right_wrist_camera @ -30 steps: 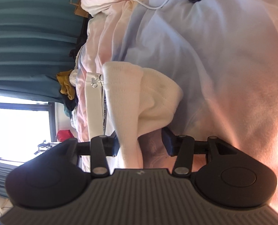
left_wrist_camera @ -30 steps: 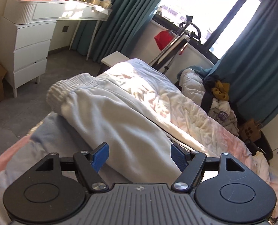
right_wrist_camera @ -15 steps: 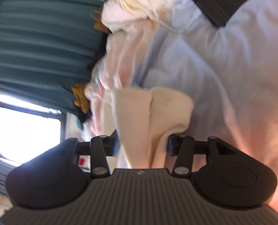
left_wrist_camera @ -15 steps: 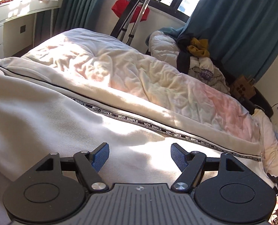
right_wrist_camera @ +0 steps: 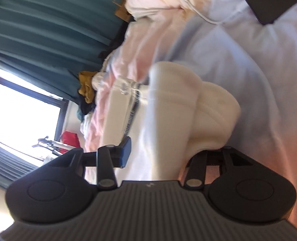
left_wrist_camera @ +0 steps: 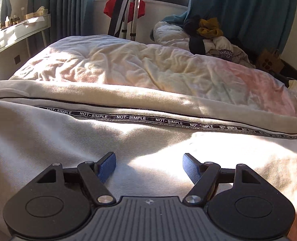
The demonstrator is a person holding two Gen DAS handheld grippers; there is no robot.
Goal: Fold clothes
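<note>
We see the bed [left_wrist_camera: 128, 70] filling most of the left wrist view, its crumpled pale duvet stretching away beyond the fingers toward teal curtains [left_wrist_camera: 244, 10] and a window.

Across the bed, directly under and ahead of our left gripper [left_wrist_camera: 149, 165], lie the white sweatpants [left_wrist_camera: 88, 140], spread flat. Just beyond the fingertips a black tape [left_wrist_camera: 168, 122] runs along the seam from left to right, printed again and again with "NOT-SIMPLE" in white capitals.

Our left fingers [left_wrist_camera: 107, 165] stand spread wide, blue pads apart, with only flat cloth below them and nothing pinched.

Far beyond the fingers and to their right sits a heap of clothes [left_wrist_camera: 208, 36], a mustard piece on top; a pale garment in it carries purple letters, too small for us to read. Far to the left stands a white bench [left_wrist_camera: 18, 32] with bottles on it.

In the right wrist view, blurred and rolled over, our right gripper [right_wrist_camera: 158, 152] has a thick cream bunch of the sweatpants, ribbed cuff [right_wrist_camera: 214, 108] included, between its fingers. These have just been closing a little. One blue pad [right_wrist_camera: 125, 152] shows at the cloth's edge; the other is hidden behind the fabric, so we cannot tell whether the cloth is truly pinched.
</note>
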